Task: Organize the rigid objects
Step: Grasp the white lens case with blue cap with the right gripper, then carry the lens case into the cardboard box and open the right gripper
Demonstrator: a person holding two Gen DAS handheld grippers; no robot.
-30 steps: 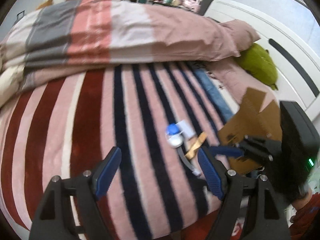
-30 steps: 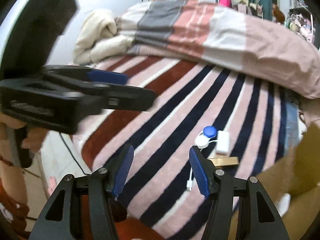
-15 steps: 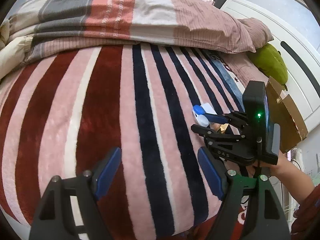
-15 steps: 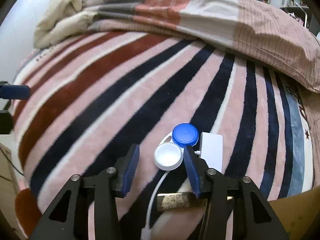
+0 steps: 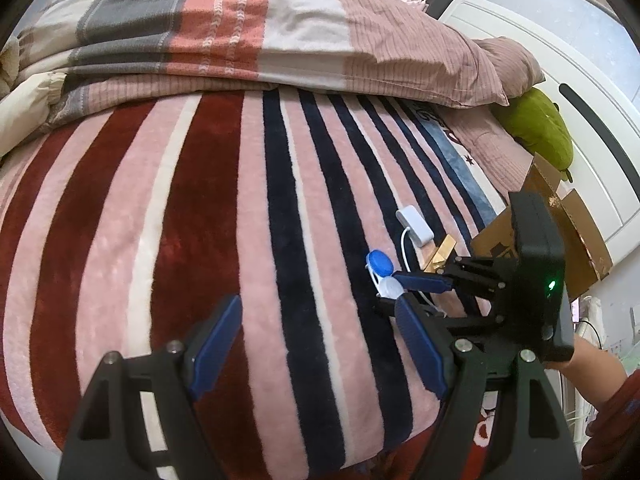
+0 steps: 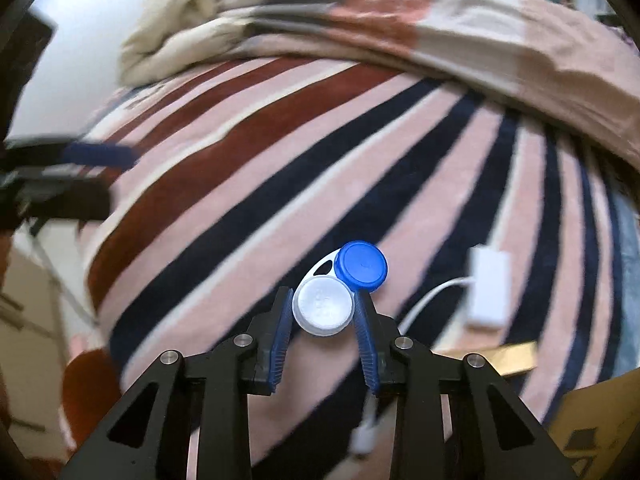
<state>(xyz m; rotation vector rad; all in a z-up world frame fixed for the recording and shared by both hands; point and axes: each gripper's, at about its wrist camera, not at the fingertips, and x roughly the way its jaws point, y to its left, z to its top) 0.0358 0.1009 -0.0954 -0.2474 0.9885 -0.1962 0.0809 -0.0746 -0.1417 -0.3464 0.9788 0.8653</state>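
Note:
A contact lens case with one blue cap (image 6: 362,266) and one white cap (image 6: 323,311) lies on the striped blanket (image 6: 224,184). My right gripper (image 6: 323,314) is shut on the white cap end; it also shows in the left wrist view (image 5: 394,294), with the case (image 5: 380,264) at its tips. A white charger (image 6: 489,292) with a cable (image 6: 428,300) and a gold bar (image 6: 508,356) lie just right of the case. My left gripper (image 5: 320,340) is open and empty above the blanket, left of the case.
A cardboard box (image 5: 560,216) stands at the bed's right edge. A folded quilt (image 5: 240,32) and a pink pillow (image 5: 440,48) lie at the back. A green plush (image 5: 536,128) leans on the white headboard (image 5: 580,92).
My right gripper moved forward to the lens case and closed its fingers on the white cap end. My left gripper moved closer and stayed open.

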